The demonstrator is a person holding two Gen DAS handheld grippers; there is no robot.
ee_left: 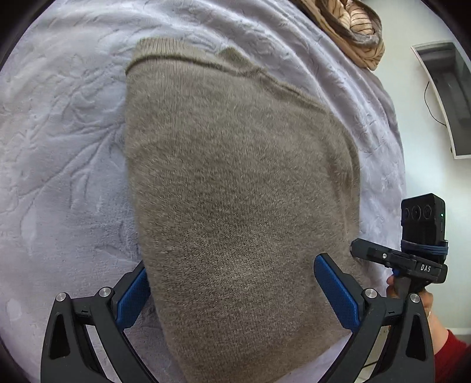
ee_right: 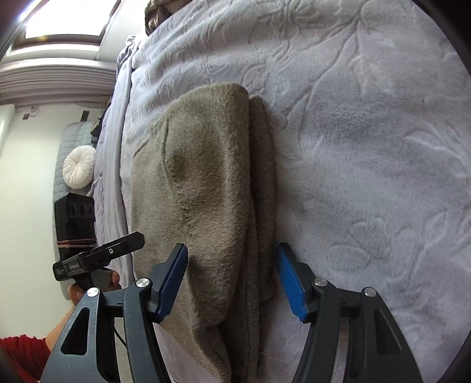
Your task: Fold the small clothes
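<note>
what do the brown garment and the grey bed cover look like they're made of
Brown garment: a soft knit, likely wool or a fuzzy blend; fine knit rows and a ribbed hem show under a matte, hairy nap. Grey bed cover: plush fleece or velvet-like fabric with slight sheen, embossed with a leaf pattern.

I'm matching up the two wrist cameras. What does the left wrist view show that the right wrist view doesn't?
Only the left wrist view shows the sweater's ribbed hem, a striped brown cloth and a dark wall unit. Only the right wrist view shows a round white cushion, a window and the sweater's stacked folded edge. Both show the grey-brown sweater on the pale blanket, straddled by open blue-padded jaws.
</note>
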